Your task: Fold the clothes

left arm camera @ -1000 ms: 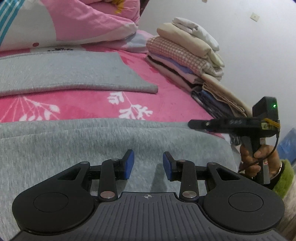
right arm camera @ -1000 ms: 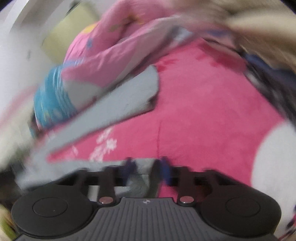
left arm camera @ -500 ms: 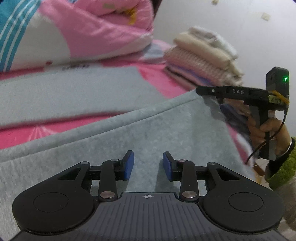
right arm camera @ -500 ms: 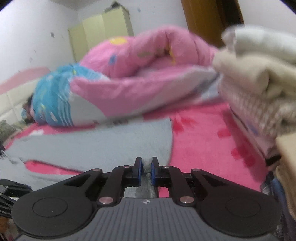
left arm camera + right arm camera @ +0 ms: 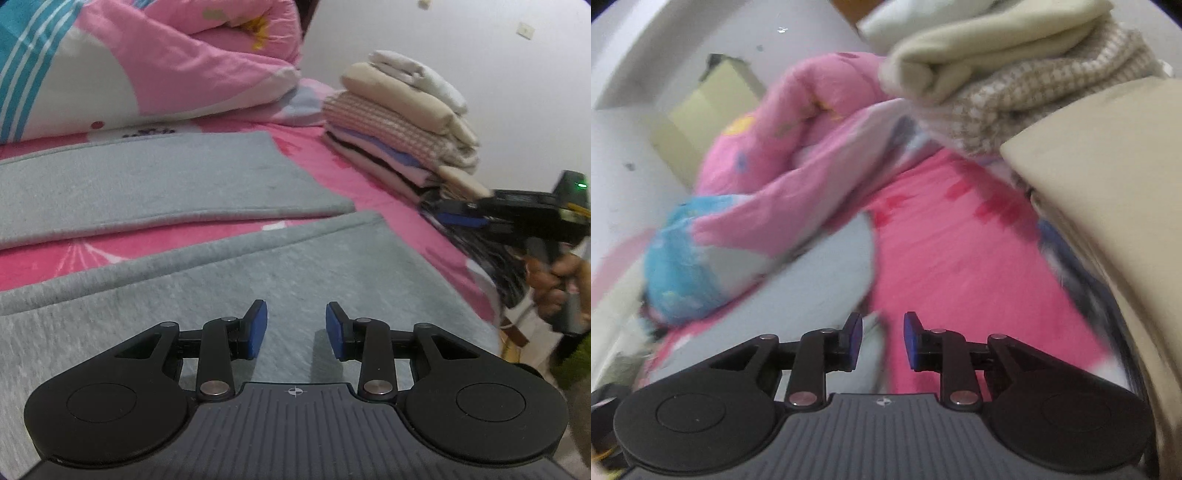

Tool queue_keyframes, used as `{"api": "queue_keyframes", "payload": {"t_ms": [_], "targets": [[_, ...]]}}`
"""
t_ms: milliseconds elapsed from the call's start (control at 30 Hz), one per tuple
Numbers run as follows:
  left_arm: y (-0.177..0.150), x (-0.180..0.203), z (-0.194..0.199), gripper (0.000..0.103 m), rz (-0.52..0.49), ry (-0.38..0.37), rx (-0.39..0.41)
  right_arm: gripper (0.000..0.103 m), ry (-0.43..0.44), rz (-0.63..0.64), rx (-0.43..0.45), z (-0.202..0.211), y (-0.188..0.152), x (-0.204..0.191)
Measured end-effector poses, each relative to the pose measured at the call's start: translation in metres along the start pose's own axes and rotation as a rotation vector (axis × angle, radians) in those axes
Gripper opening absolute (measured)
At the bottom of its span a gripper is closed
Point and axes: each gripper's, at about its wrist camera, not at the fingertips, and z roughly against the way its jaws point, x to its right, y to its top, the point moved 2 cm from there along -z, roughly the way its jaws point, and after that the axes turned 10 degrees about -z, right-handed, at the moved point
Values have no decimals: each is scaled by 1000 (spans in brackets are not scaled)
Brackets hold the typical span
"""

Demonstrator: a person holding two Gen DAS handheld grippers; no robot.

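A grey garment lies flat on the pink bedspread point(image 5: 388, 192), with a near leg point(image 5: 280, 273) and a far leg point(image 5: 155, 181) side by side. My left gripper point(image 5: 296, 328) is open and empty just above the near leg. My right gripper point(image 5: 882, 341) is open and empty, with the grey cloth point(image 5: 827, 280) blurred below and left of it. The right gripper also shows in the left wrist view point(image 5: 469, 216), held off the bed's right edge near the clothes stack.
A stack of folded clothes point(image 5: 402, 122) stands at the bed's right edge, close beside the right gripper point(image 5: 1089, 155). A rolled pink and blue quilt point(image 5: 147, 66) lies along the far side. A white wall point(image 5: 443, 40) is behind.
The right gripper has opened and let go of the grey cloth, then pulled away to the right. The near grey leg now lies flat beside the far one. The left gripper stays open.
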Motion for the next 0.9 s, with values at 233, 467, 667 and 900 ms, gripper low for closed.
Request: {"api": "queue_keyframes", "payload": {"t_ms": [233, 467, 667, 900], "targets": [[-9, 9, -8, 35, -11, 27, -32, 37, -36, 232, -194, 6, -70, -27], [-9, 8, -9, 35, 15, 48, -36, 38, -93, 463, -218, -2, -106, -47], [-10, 11, -10, 35, -2, 67, -36, 4, -123, 430, -128, 21, -112, -42], [-11, 13, -11, 35, -32, 76, -40, 4, -137, 184, -62, 47, -110, -9]]}}
